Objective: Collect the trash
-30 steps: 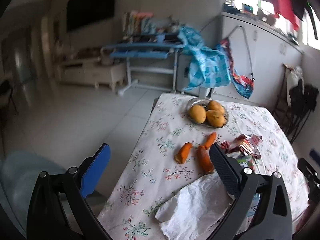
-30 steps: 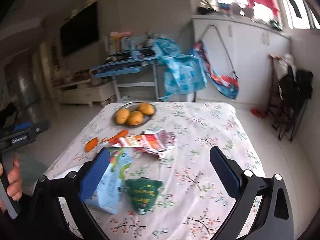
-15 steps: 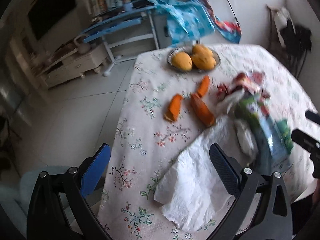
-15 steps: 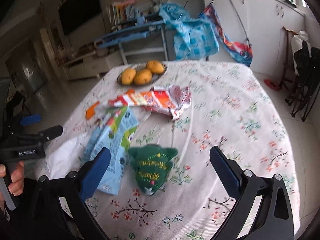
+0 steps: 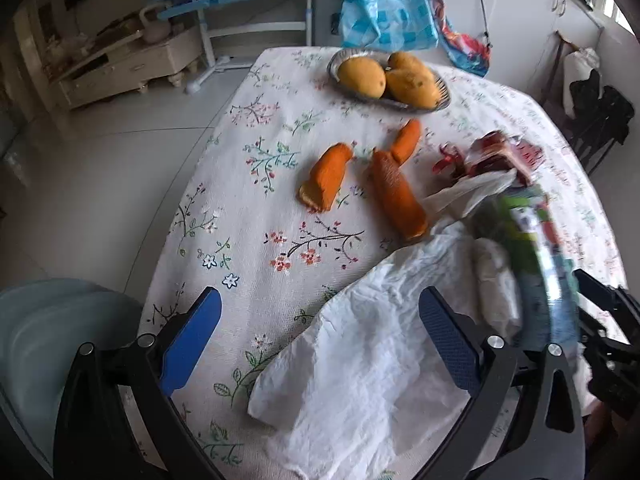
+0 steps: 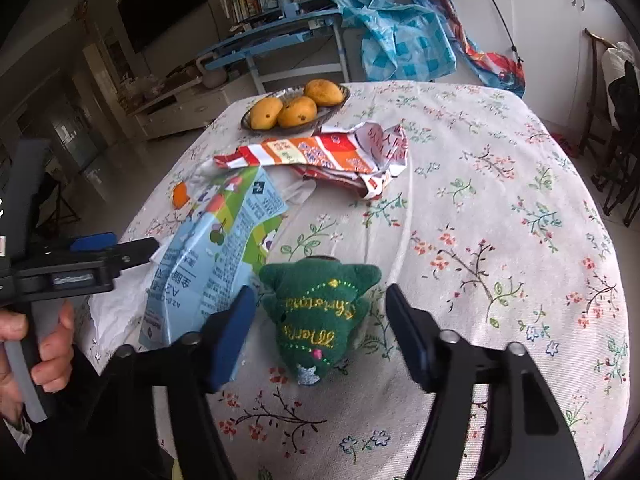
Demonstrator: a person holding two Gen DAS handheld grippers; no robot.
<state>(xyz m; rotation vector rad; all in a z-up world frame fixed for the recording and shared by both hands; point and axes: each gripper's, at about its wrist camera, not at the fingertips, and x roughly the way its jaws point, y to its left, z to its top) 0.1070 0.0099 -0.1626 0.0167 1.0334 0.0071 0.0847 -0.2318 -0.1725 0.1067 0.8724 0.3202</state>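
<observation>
— Why is the right gripper [image 6: 320, 328] low over the green plush [image 6: 320, 312]?
— Its jaws have just been closing, plush between, not pinched.
— And the left gripper [image 5: 320, 344]?
— Jaws apart above the white bag [image 5: 360, 380] near the counter [image 5: 248, 216] edge — ready to open it

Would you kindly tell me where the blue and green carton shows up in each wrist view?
Left wrist: the carton is blurred at the right edge, lying over the white bag.
Right wrist: it lies left of centre, beside the green plush toy.
Shared landmark: the mango bowl.
</observation>
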